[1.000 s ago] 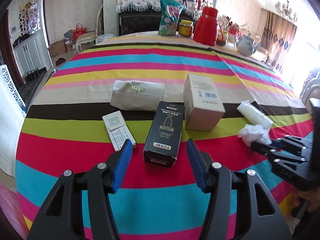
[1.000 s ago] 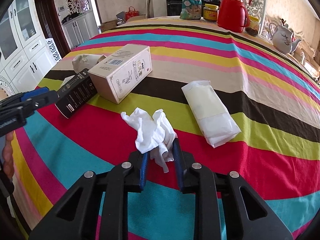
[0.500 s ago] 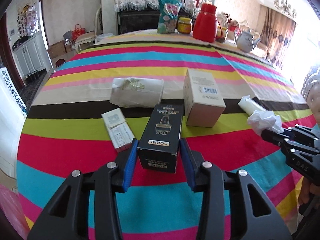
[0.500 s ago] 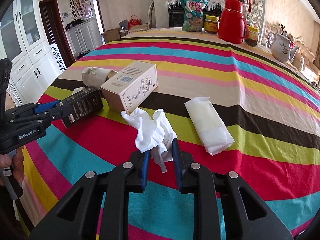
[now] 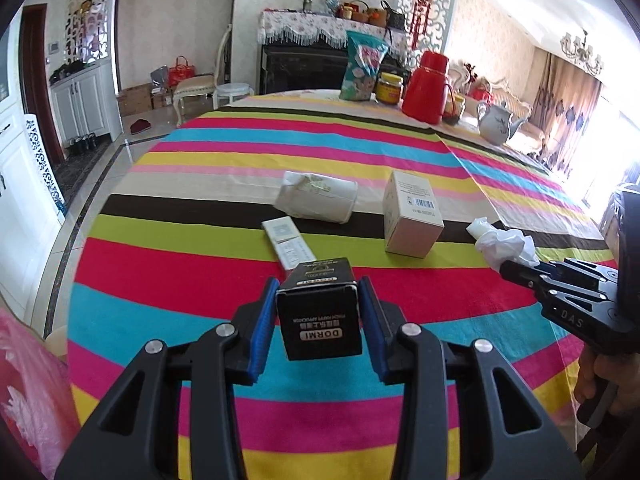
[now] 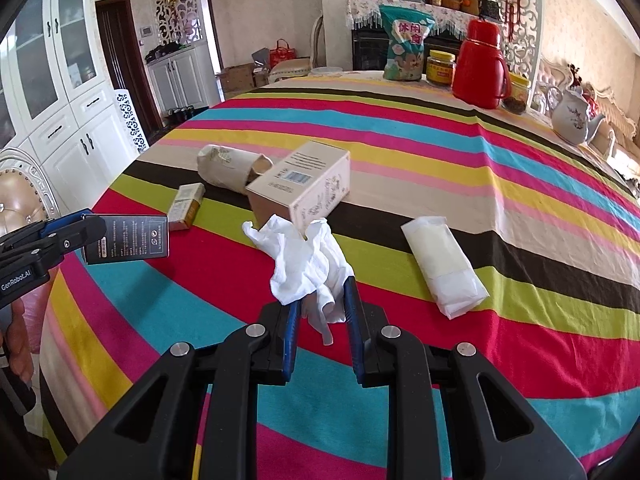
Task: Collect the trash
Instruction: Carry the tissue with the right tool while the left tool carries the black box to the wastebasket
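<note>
Black cardboard carton (image 5: 320, 316) and crumpled white tissue (image 6: 308, 264), each clamped in tongs above the striped tablecloth (image 5: 280, 152).
The left gripper (image 5: 318, 316), whose jaws have just been closing, pinches the carton's sides between its blue pads, lifted clear of the cloth. The right gripper (image 6: 320, 300) is squeezed tight on the tissue. A beige box (image 5: 412, 216), a tipped paper cup (image 5: 316, 196), a small flat packet (image 5: 286, 240) and a white wrapped pack (image 6: 444, 264) lie on the cloth.

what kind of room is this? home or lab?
A home, most likely a dining or living room. A round table under a striped tablecloth carries a red thermos and a white teapot; white cabinets line one wall and a chandelier hangs beyond.
</note>
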The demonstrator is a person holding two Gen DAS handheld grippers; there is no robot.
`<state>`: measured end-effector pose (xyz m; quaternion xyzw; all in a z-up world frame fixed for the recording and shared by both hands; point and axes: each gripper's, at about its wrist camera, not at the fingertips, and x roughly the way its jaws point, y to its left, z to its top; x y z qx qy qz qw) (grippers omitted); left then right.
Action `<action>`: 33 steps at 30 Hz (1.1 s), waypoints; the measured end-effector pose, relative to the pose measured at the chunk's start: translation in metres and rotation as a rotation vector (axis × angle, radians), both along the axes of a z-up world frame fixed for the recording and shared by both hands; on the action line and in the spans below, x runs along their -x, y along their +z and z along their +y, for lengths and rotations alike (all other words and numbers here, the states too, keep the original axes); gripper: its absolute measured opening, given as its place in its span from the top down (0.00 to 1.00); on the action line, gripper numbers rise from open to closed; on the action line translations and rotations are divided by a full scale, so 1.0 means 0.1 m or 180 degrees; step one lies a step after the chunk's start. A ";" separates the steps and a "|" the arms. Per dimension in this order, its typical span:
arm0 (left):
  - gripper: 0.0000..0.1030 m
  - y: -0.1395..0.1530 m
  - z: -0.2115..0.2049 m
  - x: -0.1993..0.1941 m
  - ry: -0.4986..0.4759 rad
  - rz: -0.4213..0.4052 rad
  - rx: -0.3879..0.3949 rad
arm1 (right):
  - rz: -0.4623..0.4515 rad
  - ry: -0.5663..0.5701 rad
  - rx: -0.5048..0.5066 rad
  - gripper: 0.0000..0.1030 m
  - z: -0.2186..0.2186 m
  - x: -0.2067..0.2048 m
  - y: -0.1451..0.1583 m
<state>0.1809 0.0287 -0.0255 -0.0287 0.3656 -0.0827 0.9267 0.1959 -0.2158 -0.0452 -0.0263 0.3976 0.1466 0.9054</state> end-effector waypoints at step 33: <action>0.62 0.86 2.12 1.65 0.1314 -0.0686 0.0098 | -0.0440 0.0876 -0.0084 0.79 1.72 0.45 0.78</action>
